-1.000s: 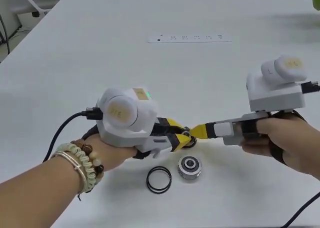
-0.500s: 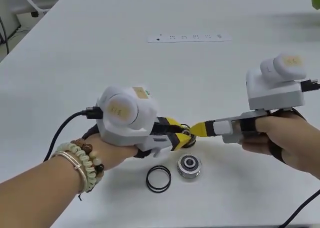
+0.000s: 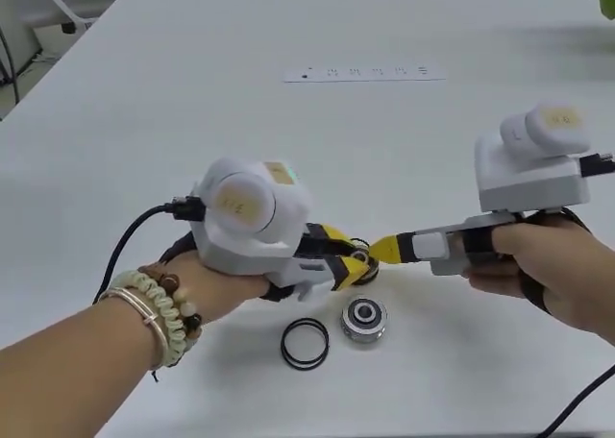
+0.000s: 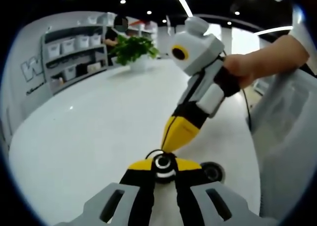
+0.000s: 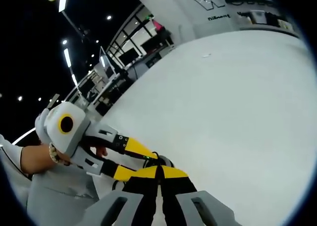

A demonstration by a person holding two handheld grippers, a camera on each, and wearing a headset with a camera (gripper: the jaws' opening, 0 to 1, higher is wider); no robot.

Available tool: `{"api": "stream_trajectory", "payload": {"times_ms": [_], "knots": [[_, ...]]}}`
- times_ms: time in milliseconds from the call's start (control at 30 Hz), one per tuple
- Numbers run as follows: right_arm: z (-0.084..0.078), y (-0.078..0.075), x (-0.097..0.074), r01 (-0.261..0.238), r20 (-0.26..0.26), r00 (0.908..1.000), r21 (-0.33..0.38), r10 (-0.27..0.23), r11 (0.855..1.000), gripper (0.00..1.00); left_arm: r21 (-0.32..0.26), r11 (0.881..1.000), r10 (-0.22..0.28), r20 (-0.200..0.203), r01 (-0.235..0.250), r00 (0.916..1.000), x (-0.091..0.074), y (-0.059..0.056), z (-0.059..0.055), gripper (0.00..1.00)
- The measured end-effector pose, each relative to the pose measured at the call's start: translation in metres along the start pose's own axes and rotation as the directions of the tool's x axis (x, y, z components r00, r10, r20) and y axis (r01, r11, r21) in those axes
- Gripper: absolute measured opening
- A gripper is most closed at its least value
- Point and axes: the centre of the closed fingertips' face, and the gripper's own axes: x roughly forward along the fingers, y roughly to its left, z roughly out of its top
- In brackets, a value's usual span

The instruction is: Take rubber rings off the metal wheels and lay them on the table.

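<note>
Holds a wheel point(image 4: 163, 162) clamped between the yellow tips of the left gripper point(image 3: 354, 262), just above the bench point(image 3: 192, 92), toward the middle of its near edge. Points the right gripper point(image 3: 374, 251) at it from the opposite side, jaws pressed together to a narrow point, tip touching the wheel's rim. Shows a thin black arc at that rim in the left gripper view; cannot tell whether the right gripper pinches it. Has a second wheel point(image 3: 365, 320) lying flat on the bench, just nearer the near edge than the gripper tips and apart from both. Has a black ring point(image 3: 306, 344) lying flat just beside that second wheel, on its left, not touching it. Has a white power strip point(image 3: 365, 73) well apart, toward the far edge.
</note>
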Motion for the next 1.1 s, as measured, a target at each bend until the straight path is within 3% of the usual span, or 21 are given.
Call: {"api": "stream_trajectory", "payload": {"times_ms": [133, 567, 900, 1000, 1100], "knots": [[0.002, 0.000, -0.001, 0.004, 0.006, 1.0000, -0.002, -0.004, 1.000, 0.00, 0.027, 1.000, -0.002, 0.000, 0.002, 1.0000, -0.001, -0.001, 0.003, 0.16], [0.011, -0.002, -0.007, 0.011, 0.047, 0.9988, 0.011, -0.011, 1.000, 0.00, 0.065, 0.998, 0.008, 0.054, -0.011, 0.9985, -0.016, 0.001, 0.030, 0.21], [0.020, -0.002, -0.015, 0.009, 0.084, 0.9964, 0.017, -0.010, 1.000, 0.00, 0.101, 0.995, 0.000, 0.104, -0.011, 0.9946, -0.035, -0.001, 0.056, 0.36], [0.022, -0.001, -0.016, 0.007, 0.092, 0.9958, 0.015, -0.008, 1.000, 0.00, 0.086, 0.996, -0.002, 0.137, -0.010, 0.9905, -0.041, -0.003, 0.067, 0.39], [0.025, 0.001, -0.018, 0.003, 0.102, 0.9947, 0.017, -0.004, 1.000, 0.00, 0.087, 0.996, -0.008, 0.143, -0.004, 0.9897, -0.044, -0.005, 0.072, 0.41]]}}
